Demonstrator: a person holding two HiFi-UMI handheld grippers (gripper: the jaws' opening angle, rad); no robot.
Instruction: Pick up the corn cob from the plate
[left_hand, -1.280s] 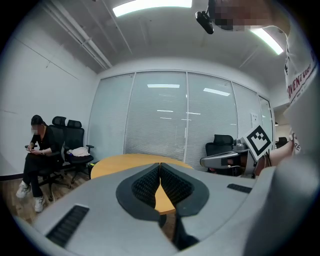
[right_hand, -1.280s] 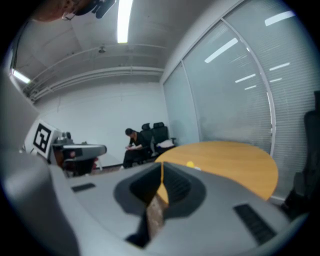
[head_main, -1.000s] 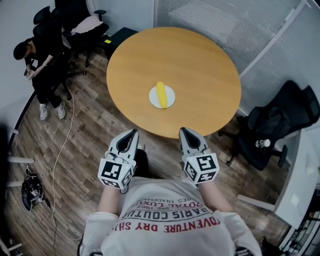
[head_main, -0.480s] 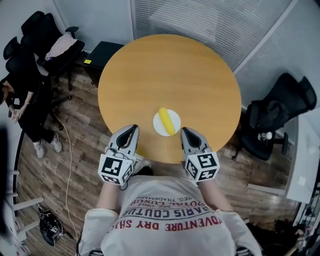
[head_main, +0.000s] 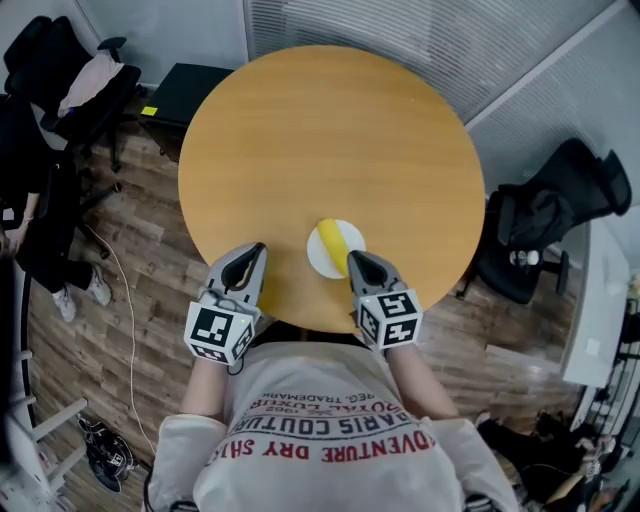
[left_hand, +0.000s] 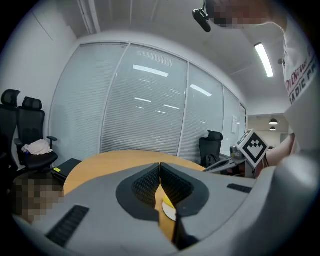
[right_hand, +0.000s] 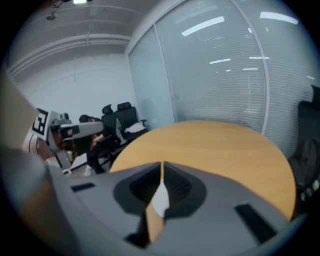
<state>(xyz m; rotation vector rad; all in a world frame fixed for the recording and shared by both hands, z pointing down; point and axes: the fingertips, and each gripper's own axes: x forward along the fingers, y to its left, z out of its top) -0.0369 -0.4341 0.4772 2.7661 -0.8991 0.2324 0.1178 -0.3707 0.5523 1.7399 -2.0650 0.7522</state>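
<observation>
A yellow corn cob lies on a small white plate near the front edge of the round wooden table. My right gripper hovers at the plate's near right rim, its jaws shut with nothing between them. My left gripper sits over the table edge to the left of the plate, jaws shut and empty. In the left gripper view a sliver of the corn cob and plate shows through the gap below the jaw tips. The right gripper view shows a bit of the white plate behind the shut jaws.
A black office chair stands at the table's right. More chairs and a dark low cabinet are at the upper left, with a person by the left wall. Glass walls with blinds lie behind the table.
Both grippers have moved forward from in front of the table to its near edge, and the plate with the corn now lies right between them, by the right gripper's tip.
</observation>
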